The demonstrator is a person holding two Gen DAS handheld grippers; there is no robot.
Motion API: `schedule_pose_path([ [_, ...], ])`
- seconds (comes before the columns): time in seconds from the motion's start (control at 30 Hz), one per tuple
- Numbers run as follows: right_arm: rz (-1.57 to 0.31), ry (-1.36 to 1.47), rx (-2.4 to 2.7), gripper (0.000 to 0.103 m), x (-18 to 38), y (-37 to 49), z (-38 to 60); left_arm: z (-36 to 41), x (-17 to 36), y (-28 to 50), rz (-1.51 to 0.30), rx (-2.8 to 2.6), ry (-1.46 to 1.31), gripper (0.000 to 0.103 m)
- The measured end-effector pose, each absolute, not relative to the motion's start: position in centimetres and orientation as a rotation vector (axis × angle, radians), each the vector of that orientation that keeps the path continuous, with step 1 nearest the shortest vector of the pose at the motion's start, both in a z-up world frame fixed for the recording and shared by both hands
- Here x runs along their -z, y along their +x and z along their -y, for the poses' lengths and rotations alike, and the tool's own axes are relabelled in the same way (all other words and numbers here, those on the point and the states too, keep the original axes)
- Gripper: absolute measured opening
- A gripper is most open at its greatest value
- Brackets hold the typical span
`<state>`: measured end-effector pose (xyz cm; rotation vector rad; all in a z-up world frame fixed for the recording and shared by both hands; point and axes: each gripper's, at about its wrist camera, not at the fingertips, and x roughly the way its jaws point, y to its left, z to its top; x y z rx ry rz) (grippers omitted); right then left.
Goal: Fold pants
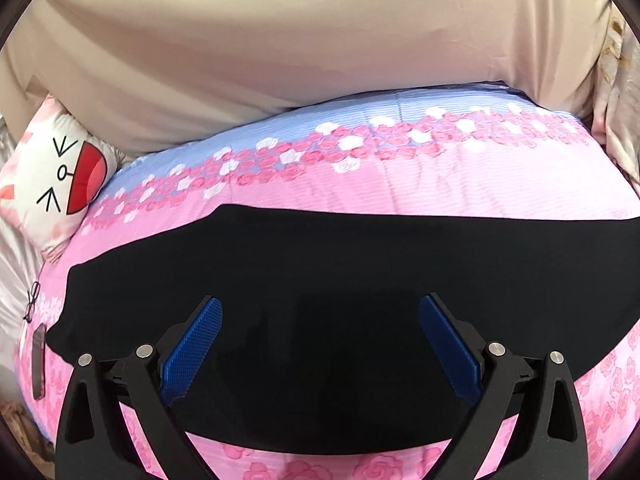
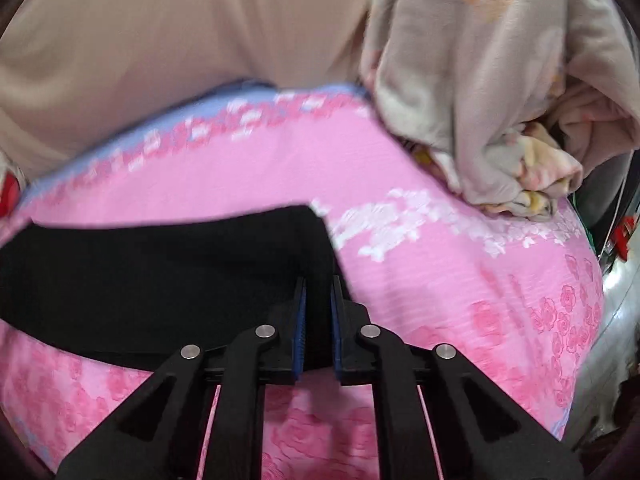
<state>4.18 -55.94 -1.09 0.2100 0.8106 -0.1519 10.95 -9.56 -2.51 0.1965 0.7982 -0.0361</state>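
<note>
Black pants (image 1: 340, 288) lie flat across a pink rose-print bedspread (image 1: 440, 188). My left gripper (image 1: 320, 312) hovers over the middle of the pants, jaws wide open and empty. In the right wrist view the pants (image 2: 160, 272) stretch to the left. My right gripper (image 2: 318, 292) is nearly closed at the pants' right end, with black cloth between its blue pads (image 2: 302, 320). The view is blurred by motion.
A beige curtain (image 1: 280, 40) hangs behind the bed. A cartoon-face pillow (image 1: 60, 176) lies at the left edge. A crumpled grey and floral blanket (image 2: 480, 100) is piled at the bed's far right. Glasses (image 1: 32, 300) lie near the left edge.
</note>
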Motion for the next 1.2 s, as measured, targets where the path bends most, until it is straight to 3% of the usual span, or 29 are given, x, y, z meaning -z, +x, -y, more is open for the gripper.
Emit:
schedule_pose_path([
  [0.1,-0.867,0.159,0.167,0.019,3.2,5.4,55.4,10.1,4.0,11.7,-0.833,0.032,0.217,0.097],
  [0.13,-0.877,0.149,0.158,0.031,2.7,5.4,55.2,10.2,4.5,11.8,-0.852,0.030,0.218,0.097],
  [0.17,-0.869,0.151,0.174,0.050,2.1,5.0,55.2,10.1,5.1,11.9,-0.872,0.032,0.213,0.097],
  [0.23,-0.814,0.178,0.184,0.074,1.1,3.8,55.4,9.7,5.7,11.7,-0.883,0.040,0.205,0.097],
  [0.27,-0.795,0.214,0.170,0.081,0.7,3.2,55.7,9.4,6.0,11.5,-0.884,0.040,0.203,0.097],
  [0.5,-0.887,0.329,0.139,0.081,3.6,4.8,56.3,7.5,7.8,11.2,-0.938,0.043,0.168,0.097],
  [0.57,-0.895,0.345,0.126,0.042,3.8,5.4,55.6,7.1,7.9,10.9,-0.936,0.055,0.158,0.097],
  [0.63,-0.899,0.379,0.092,0.018,3.7,5.8,54.8,6.6,7.8,10.8,-0.935,0.062,0.146,0.097],
  [0.97,-0.774,0.297,-0.231,0.018,-5.3,9.7,37.9,1.1,6.2,10.1,-0.887,0.079,0.042,0.097],
  [1.2,-0.897,0.145,-0.497,0.018,-2.0,13.7,20.7,-7.6,5.2,9.0,-0.851,-0.029,-0.078,0.097],
])
